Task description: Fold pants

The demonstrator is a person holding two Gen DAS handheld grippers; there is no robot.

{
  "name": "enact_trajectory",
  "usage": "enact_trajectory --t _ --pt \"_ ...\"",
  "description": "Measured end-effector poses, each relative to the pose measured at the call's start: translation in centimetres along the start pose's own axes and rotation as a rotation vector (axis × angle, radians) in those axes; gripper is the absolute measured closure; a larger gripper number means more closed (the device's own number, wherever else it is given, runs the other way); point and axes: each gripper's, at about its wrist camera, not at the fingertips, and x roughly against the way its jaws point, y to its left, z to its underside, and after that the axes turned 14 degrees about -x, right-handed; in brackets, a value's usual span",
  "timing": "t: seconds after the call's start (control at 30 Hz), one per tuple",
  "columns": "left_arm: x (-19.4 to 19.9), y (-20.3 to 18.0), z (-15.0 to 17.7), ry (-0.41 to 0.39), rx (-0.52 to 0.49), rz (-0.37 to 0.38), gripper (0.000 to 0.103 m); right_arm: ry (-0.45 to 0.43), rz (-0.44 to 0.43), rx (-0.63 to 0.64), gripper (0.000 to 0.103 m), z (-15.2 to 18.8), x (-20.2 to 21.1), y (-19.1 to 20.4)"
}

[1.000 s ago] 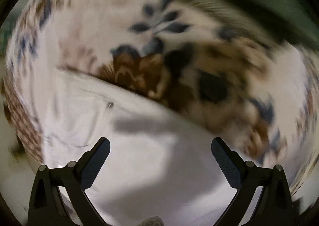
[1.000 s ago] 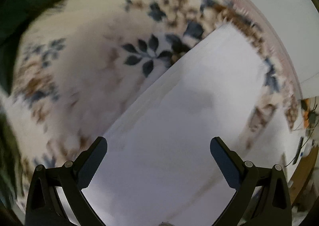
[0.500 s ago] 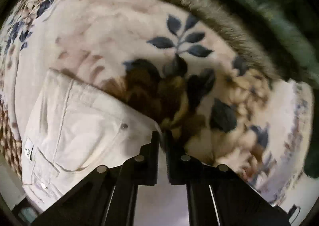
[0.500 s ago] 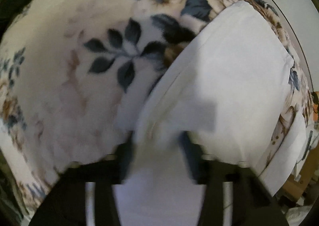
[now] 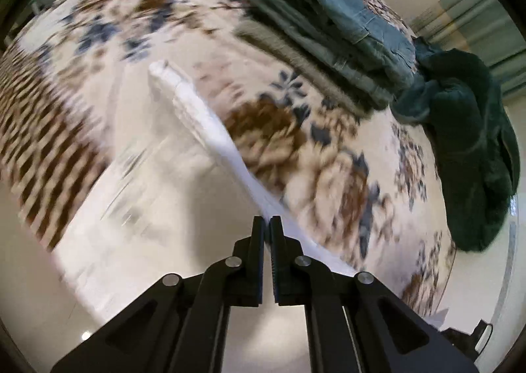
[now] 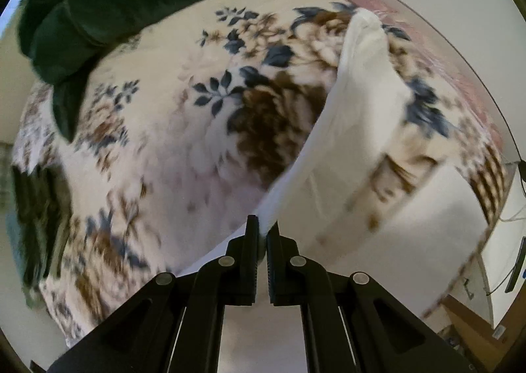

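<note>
Left wrist view: a second ago we recorded the left hand-held gripper (image 5: 266,220) with its jaws wide apart over flat white cloth. They now stand closed, pinching an edge of the white pants (image 5: 210,129). The fabric runs up and away from the fingertips as a taut raised ridge, and the remainder sags ahead and to the left over the floral blanket (image 5: 328,149) on the bed. A stack of folded grey-green garments (image 5: 332,34) and a dark green heap (image 5: 473,143) lie well beyond, ahead and to the right.

Right wrist view: the right hand-held gripper (image 6: 262,225) has likewise gone from fully open to closed, with a white edge of the pants (image 6: 361,93) caught between its pads. The cloth rises from the tips ahead and to the right, clear of the blanket in part.

We judge that both grasps are made and the lift is under way; the carry-over of the fold is not yet done. The blur limits detail.
</note>
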Motion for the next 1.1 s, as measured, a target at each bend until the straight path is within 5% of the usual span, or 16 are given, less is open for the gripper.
enact_trajectory --t 0.2,0.37,0.5,0.6,0.63,0.7,0.73,0.8,0.83,0.87,1.1 --pt "1.0 5.3 10.1 0.138 0.066 -0.029 0.101 -0.003 0.046 0.081 0.098 5.8 3.5 -9.0" --pt "-3.5 9.9 16.1 0.213 0.157 -0.1 0.101 0.091 0.144 0.097 0.098 8.7 -1.1 -14.4" --pt "-6.3 12.1 17.0 0.209 0.23 -0.115 0.101 0.189 0.158 0.066 0.098 8.8 -5.2 -17.2" --pt "-5.5 11.8 16.8 0.211 0.251 -0.131 0.1 0.292 0.084 -0.035 0.081 8.2 -5.7 -20.5" --pt "-4.9 11.2 16.7 0.203 0.234 -0.145 0.1 0.292 0.066 -0.069 0.065 7.7 -5.0 -22.1" --pt "-3.3 9.4 16.7 0.169 0.168 -0.183 0.098 0.258 0.025 -0.118 0.051 6.8 -3.1 -24.5" --pt "-2.7 8.6 16.7 0.152 0.139 -0.187 0.092 0.229 0.002 -0.147 0.05 6.1 -2.1 -25.8" --pt "-2.2 6.4 16.5 0.12 0.069 -0.182 0.062 0.169 -0.026 -0.217 0.05 4.3 -0.3 -28.1" --pt "-2.5 5.0 16.4 0.115 0.037 -0.165 0.037 0.15 -0.039 -0.247 0.05 3.3 0.1 -28.9" --pt "-2.8 4.1 16.4 0.11 0.012 -0.149 0.028 0.132 -0.05 -0.277 0.05 2.4 0.4 -29.6" --pt "-9.6 -5.4 15.7 0.19 -0.202 -0.064 0.028 0.036 -0.157 -0.514 0.05 -3.6 -1.3 -33.7"
